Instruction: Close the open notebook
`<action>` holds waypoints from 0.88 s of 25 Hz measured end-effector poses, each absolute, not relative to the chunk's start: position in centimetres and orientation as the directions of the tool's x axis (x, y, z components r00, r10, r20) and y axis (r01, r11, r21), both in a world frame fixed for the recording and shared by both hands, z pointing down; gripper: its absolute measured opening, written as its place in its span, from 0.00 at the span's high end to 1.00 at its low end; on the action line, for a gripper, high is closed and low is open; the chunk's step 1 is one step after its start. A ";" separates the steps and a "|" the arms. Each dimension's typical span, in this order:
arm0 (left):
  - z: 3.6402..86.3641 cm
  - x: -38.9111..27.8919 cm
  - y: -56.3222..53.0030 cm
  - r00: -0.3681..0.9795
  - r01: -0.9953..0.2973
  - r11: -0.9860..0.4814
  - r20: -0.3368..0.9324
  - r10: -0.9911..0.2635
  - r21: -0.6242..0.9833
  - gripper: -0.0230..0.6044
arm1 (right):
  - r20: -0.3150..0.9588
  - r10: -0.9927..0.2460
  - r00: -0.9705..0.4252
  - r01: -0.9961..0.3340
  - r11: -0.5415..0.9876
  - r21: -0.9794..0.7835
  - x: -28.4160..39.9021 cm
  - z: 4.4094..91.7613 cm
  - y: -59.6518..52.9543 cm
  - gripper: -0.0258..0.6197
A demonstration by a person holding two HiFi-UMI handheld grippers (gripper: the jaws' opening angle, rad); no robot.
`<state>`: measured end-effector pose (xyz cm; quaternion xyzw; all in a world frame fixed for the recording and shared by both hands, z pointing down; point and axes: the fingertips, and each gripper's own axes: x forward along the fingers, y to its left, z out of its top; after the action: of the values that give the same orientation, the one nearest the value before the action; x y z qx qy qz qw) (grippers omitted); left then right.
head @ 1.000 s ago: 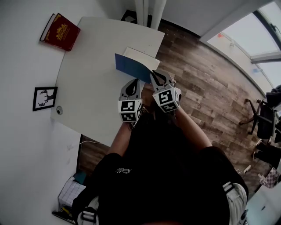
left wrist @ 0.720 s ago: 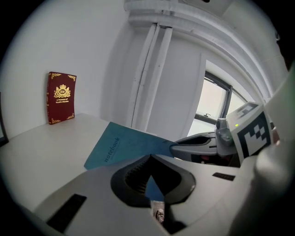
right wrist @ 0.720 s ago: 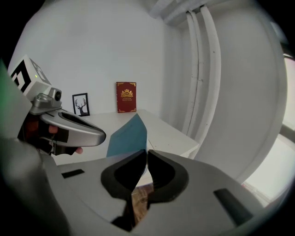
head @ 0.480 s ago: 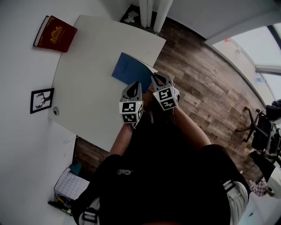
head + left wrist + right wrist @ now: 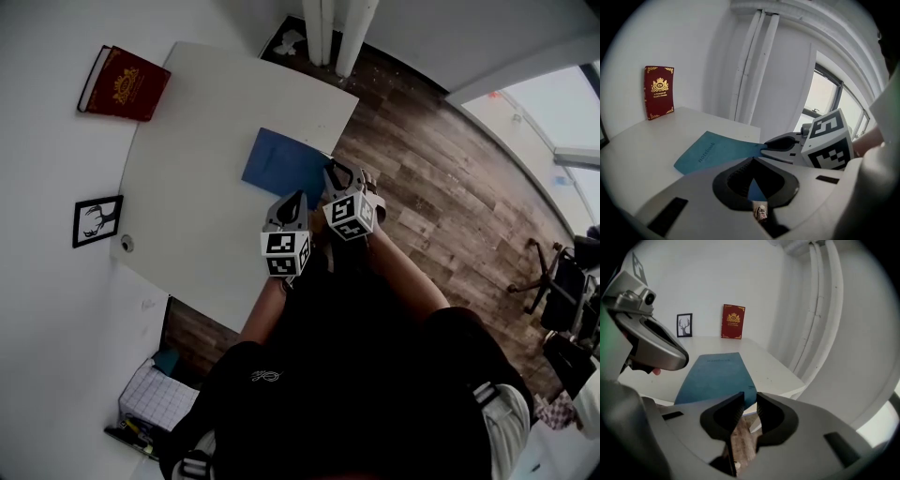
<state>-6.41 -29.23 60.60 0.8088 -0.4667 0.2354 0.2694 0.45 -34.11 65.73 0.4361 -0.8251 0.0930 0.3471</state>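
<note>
Right gripper (image 5: 335,171), jaws just opening and empty, at closed blue notebook (image 5: 284,164); left gripper (image 5: 297,197) pinched shut.

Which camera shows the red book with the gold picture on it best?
The left gripper view: the red book stands upright, facing the camera, with its gold emblem clear. The head view shows the book from above, slanted and smaller. The right gripper view shows the book tiny and far away.

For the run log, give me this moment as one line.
blue rectangular notebook: closed, flat on white table | right gripper: jaws just been opening, apart, nothing between them | left gripper: shut, empty
</note>
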 end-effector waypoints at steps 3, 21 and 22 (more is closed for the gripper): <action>60.3 -6.7 -29.2 0.458 -0.878 -0.432 0.625 -0.633 0.206 0.96 | 0.653 -0.675 -0.343 -0.793 0.580 0.183 1.1 65.8 -34.6 0.77; 48.4 -7.3 -25.6 0.597 -0.802 -0.534 0.321 -0.735 0.269 0.96 | 0.308 -0.922 -0.235 -0.940 0.296 0.169 0.4 47.5 -25.3 0.92; 47.6 -6.9 -25.1 0.608 -0.793 -0.550 0.303 -0.734 0.261 0.96 | 0.298 -0.927 -0.228 -0.944 0.286 0.166 0.8 46.8 -24.6 0.92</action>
<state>-6.85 -25.08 47.57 0.8767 -0.4355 0.0792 0.1881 0.78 -24.58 46.77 0.5971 -0.7832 0.0246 0.1716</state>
